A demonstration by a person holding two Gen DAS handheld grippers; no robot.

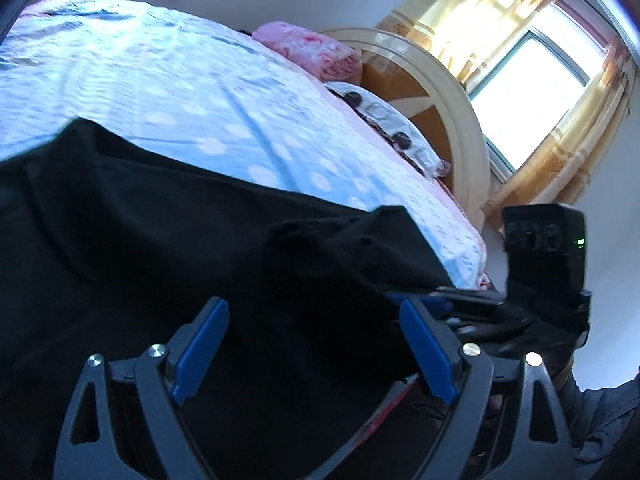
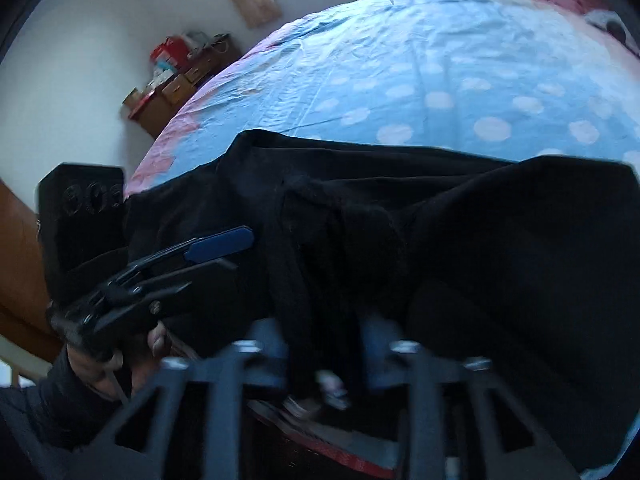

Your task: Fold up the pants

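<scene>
Tilting both wrists downward, I hold my tongs over the black pants [image 1: 168, 240], which lie bunched along the near edge of the bed [image 1: 168, 92] on its blue dotted sheet. My left tongs [image 1: 316, 344] gape wide with nothing between them. My right tongs [image 2: 326, 352], blurred, stand partly apart astride a hanging fold of the pants.

Pants [image 1: 160, 240]: black, lower frame.
Sheet [image 1: 180, 92]: light blue, white dots, pink border.
Pillow [image 1: 312, 50]: pink, upper centre.
Curtain [image 1: 460, 20]: yellow, upper right.
Pads [image 1: 200, 352]: blue.
</scene>
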